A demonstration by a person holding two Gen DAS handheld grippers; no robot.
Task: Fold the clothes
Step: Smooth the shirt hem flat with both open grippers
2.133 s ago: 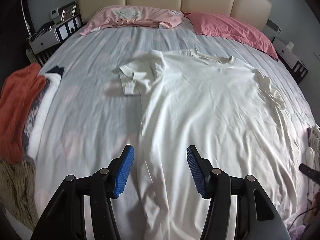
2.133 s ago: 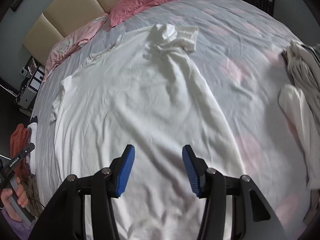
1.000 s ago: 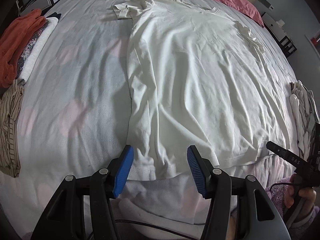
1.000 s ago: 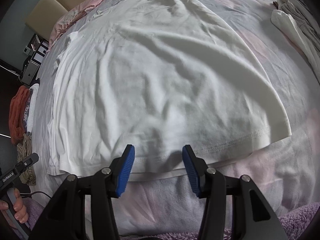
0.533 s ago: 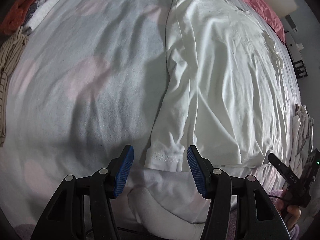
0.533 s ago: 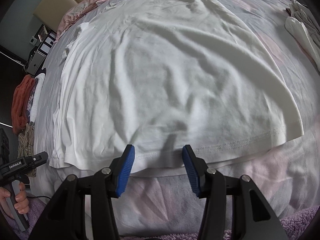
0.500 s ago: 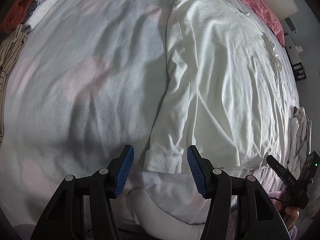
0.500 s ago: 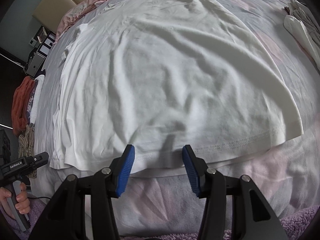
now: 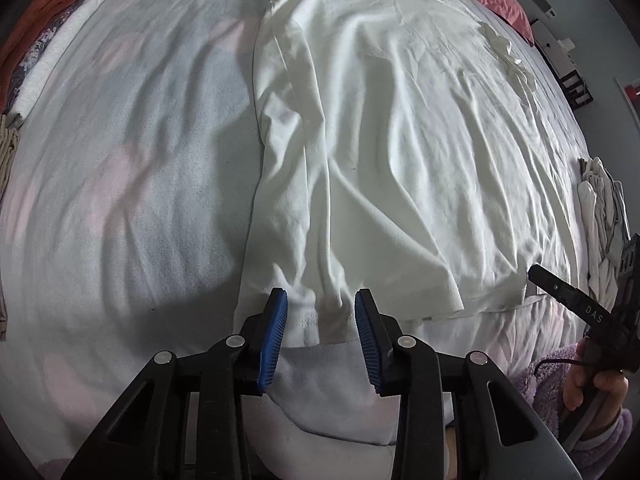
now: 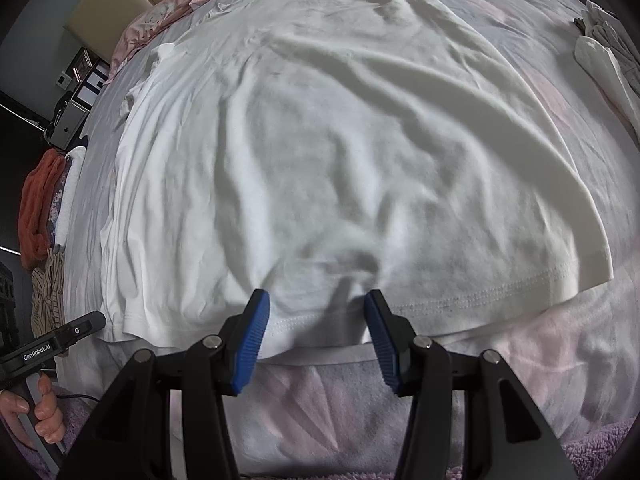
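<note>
Step in hand, as judged: pinch the bottom hem of the white T-shirt (image 9: 380, 140), which lies flat, collar away, on the bed sheet (image 9: 120, 160). Left gripper (image 9: 320, 328): jaws closing, hem corner between pads, not yet clamped. Right gripper (image 10: 316, 328): jaws apart, straddling a raised pucker of hem w/o pinching. For a good grip, take both fabric layers behind the stitch line and match both sides before lifting. Shirt is thin, limp knit, creased; hem double-stitched. Pads are blue, ribbed. Sheet is soft, finely napped.
</note>
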